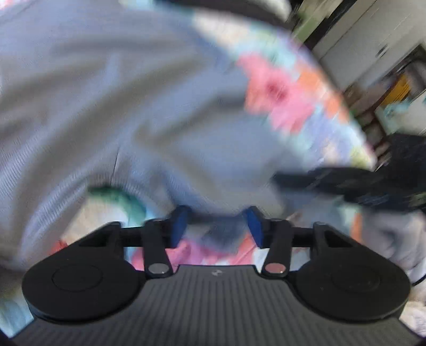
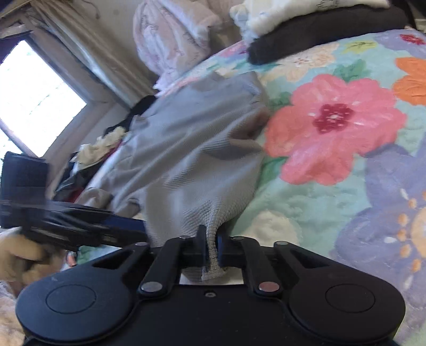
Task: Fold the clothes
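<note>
A grey waffle-knit garment (image 2: 191, 149) lies spread on a floral bedspread (image 2: 332, 125). My right gripper (image 2: 211, 239) is shut on the garment's near corner, with a fold of the fabric pinched between its black fingers. In the blurred left wrist view the same garment (image 1: 106, 106) fills most of the frame. There my left gripper (image 1: 217, 214) shows its blue pads (image 1: 179, 223) apart, and the garment's edge lies at their tips. From the right wrist view the left gripper (image 2: 80, 226) is a dark blur at the garment's left edge, held by a person's hand (image 2: 16, 255).
Folded dark clothes (image 2: 319, 40) with white ones (image 2: 287, 16) on top sit at the bed's far end. A pale bundled duvet (image 2: 173, 34) leans beside them. Loose clothes (image 2: 101, 151) are heaped under a window (image 2: 34, 98). White cabinets (image 1: 372, 40) stand beyond the bed.
</note>
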The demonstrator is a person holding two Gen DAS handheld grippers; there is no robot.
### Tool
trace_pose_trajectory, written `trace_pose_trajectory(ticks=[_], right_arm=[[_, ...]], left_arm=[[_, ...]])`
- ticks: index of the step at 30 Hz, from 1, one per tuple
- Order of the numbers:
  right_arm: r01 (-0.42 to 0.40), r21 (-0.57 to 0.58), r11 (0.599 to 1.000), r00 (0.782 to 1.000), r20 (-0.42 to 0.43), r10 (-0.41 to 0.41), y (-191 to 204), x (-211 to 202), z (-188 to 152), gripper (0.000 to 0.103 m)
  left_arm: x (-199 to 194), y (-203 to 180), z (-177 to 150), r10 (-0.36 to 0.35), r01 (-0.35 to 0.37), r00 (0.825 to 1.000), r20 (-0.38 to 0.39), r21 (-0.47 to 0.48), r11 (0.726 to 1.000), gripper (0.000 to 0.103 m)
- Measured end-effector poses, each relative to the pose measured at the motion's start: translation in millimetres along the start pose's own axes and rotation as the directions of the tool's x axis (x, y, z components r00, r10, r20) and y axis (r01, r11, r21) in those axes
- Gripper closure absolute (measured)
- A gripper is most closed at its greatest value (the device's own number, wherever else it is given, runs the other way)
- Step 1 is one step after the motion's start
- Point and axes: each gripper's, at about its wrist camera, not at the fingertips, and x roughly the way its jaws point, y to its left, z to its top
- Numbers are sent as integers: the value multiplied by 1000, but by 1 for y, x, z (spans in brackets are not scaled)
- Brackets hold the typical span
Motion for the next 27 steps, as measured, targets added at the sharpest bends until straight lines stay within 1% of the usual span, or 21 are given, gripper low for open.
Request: trace_pose_trajectory(ticks=[1, 3, 7, 8, 9, 11, 12, 14, 16, 17, 18, 19, 21, 22, 24, 25, 26, 27], right_arm=[[-21, -15, 1000, 1000, 1, 21, 4, -2, 4, 95], [-57, -41, 998, 998, 19, 58, 14, -11, 13, 95], [-133, -40, 990, 988, 72, 136, 30, -42, 33, 96], [-140, -37, 989, 986, 84, 143, 32, -50, 37, 96], [-124, -45, 991, 988, 89, 128, 35, -58, 38, 96], [-13, -75, 997, 999, 51, 17, 36, -61, 34, 96], [44, -85, 995, 999, 23, -43, 34, -57, 29, 96], [148, -106, 983, 988, -24, -152, 29, -49, 18, 96], [217, -121, 969, 973, -48, -224, 22, -36, 4, 96], [241, -123, 963, 967, -49, -248, 19, -31, -1, 96], [253, -118, 960, 965, -38, -259, 18, -28, -4, 96], [259, -111, 959, 964, -25, -264, 17, -25, -7, 96], [244, -87, 966, 970, 11, -244, 18, -25, -5, 96], [223, -71, 972, 975, 20, -223, 17, -25, -2, 96], [170, -34, 985, 985, 44, -169, 14, -24, 7, 96], [146, -16, 989, 988, 54, -145, 12, -25, 11, 96], [129, 0, 992, 990, 63, -129, 10, -24, 16, 96], [120, 14, 993, 990, 75, -121, 9, -23, 20, 96]], left_arm=[[1, -3, -5, 10, -10, 1000, -2, 28, 1000, 103], [-9, -10, -12, 13, -15, 1000, 20, 75, 997, 103], [-46, -23, -24, -3, -6, 997, 83, 105, 994, 103], [-54, -24, -28, -21, 12, 995, 94, 94, 996, 103], [-60, -23, -32, -50, 42, 994, 99, 76, 996, 103], [-59, -21, -37, -68, 66, 993, 99, 29, 997, 103], [-55, -20, -40, -67, 66, 993, 98, 10, 998, 102], [-44, -18, -39, -45, 46, 993, 105, -9, 999, 99], [-34, -8, -34, -36, 45, 989, 142, -61, 997, 91], [-29, -2, -32, -34, 49, 986, 163, -89, 995, 79], [-26, 4, -28, -34, 56, 982, 185, -115, 992, 66], [-23, 8, -25, -40, 69, 978, 204, -135, 989, 61], [-14, 12, -22, -58, 92, 972, 228, -142, 986, 57], [-9, 12, -22, -59, 96, 969, 241, -146, 985, 55], [1, 9, -20, -63, 102, 966, 249, -147, 984, 40], [3, 4, -18, -66, 104, 964, 258, -134, 986, 36], [3, -1, -17, -76, 109, 962, 261, -112, 988, 28], [2, -5, -17, -97, 125, 961, 260, -91, 988, 27]])
